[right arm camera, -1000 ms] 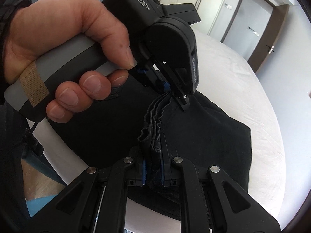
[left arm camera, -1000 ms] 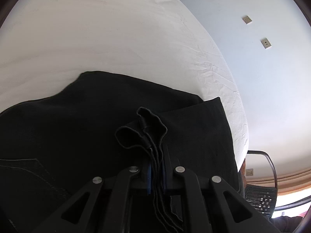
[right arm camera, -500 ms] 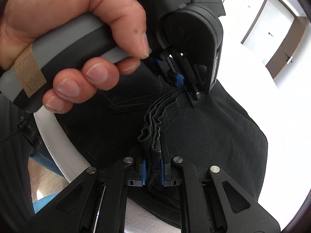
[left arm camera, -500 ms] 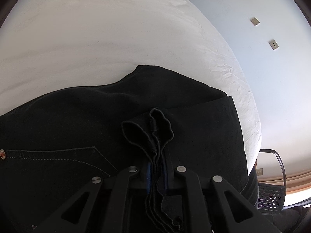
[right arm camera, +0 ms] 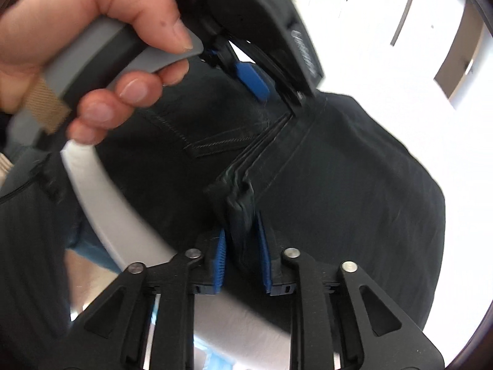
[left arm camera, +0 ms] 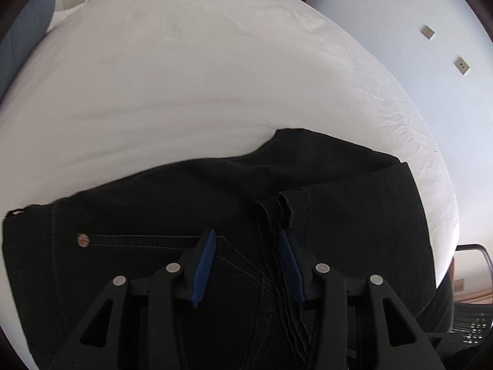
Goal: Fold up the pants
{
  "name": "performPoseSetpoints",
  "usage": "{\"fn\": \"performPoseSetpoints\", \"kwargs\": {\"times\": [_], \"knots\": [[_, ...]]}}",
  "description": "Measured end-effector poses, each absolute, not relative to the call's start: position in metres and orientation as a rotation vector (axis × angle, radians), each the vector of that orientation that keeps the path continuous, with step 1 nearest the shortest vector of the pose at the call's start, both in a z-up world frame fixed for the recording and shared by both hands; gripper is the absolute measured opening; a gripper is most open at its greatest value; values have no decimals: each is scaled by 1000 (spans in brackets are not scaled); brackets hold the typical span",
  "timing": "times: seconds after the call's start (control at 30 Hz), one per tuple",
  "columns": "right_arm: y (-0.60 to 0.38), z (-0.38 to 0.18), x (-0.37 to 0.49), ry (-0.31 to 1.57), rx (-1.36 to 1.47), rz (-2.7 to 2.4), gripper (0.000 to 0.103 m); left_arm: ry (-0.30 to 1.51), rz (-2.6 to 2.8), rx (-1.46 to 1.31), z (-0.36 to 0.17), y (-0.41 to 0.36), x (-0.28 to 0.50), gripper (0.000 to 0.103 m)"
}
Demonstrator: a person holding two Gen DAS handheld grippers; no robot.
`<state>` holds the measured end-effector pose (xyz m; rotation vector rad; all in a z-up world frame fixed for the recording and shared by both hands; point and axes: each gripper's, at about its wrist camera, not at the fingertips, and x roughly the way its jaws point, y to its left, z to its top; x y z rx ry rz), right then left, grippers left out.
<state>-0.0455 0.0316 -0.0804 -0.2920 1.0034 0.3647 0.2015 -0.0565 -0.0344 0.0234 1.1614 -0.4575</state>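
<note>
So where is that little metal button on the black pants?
In the left wrist view, the rivet sits at the left, on the pocket seam of the pants.

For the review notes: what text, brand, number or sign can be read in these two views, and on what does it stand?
None can be read.
Pale lettering on the left gripper housing, right wrist view: too blurred.
Round rivet on the black pants, left wrist view: marking too small.

Daylight flooded both feeds. On my right wrist view the white bed sheet blew out to pure glare, and motion blur smeared the hand. The left wrist view stayed sharp; the black pants read as near-featureless shadow. Fisheye bending and dark vignetting ringed both.
</note>
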Motion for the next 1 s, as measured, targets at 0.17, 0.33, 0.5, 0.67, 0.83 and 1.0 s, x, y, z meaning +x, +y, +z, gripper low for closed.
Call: {"fn": "performPoseSetpoints", "kwargs": {"times": [0.17,0.33,0.5,0.67,0.83,1.0], "knots": [[-58,-59,-49,1068,205,514,20,1070,-517,33,-14,-84,179,47],[-176,-58,-17,1064,630,597,20,1080,-617,78,-29,-123,143,47],[-216,-100,43,1223,718,691,20,1102,-593,66,-57,-122,119,46],[-240,-154,118,1305,824,674,19,1096,-591,56,-62,-113,112,46],[-290,-165,152,1195,1032,611,19,1098,-587,54,-64,-114,111,46],[-284,-171,145,1262,987,667,19,1092,-586,34,-65,-108,99,46]]}}
